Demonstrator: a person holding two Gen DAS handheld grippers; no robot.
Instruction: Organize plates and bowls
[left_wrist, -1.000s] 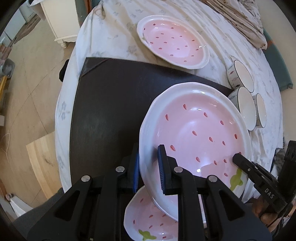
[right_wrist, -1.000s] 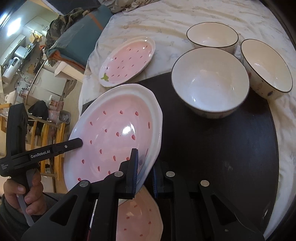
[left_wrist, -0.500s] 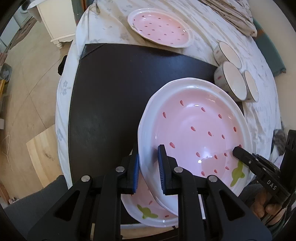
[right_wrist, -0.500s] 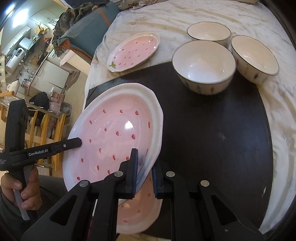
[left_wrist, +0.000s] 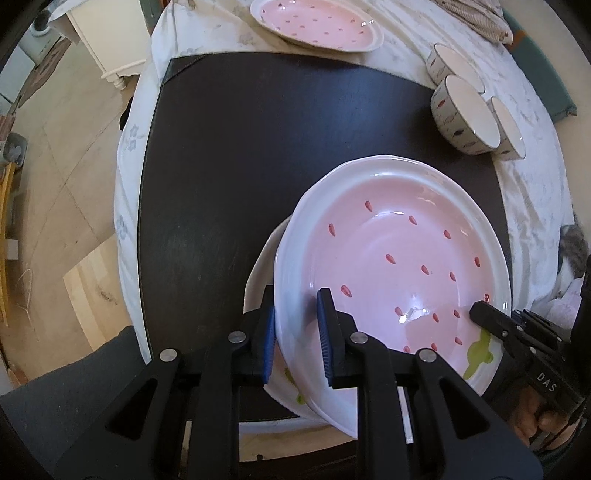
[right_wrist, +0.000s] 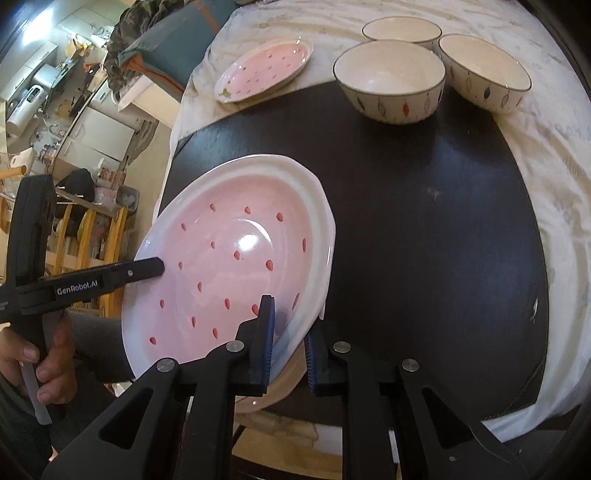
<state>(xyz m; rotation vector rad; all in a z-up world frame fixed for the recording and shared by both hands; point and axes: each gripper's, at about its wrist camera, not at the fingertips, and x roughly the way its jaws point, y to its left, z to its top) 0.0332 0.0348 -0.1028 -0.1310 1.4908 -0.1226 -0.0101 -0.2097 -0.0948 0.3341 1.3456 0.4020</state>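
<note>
Now | left gripper (left_wrist: 295, 332) and right gripper (right_wrist: 288, 339) both clamped on pink plate (left_wrist: 399, 266) rims | above second plate (right_wrist: 273, 387) at dark mat's (left_wrist: 229, 166) near edge | 3 bowls (right_wrist: 391, 77) at far edge

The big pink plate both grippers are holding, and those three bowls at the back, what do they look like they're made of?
Big pink plate: likely glazed ceramic; glossy, with sharp light glints, a thick white rim and painted red seed marks.
Three bowls: probably glazed ceramic or porcelain too; smooth cream insides with a soft sheen, thin dark rim lines, painted leaf shapes outside.
The look alone can't rule out melamine.
</note>
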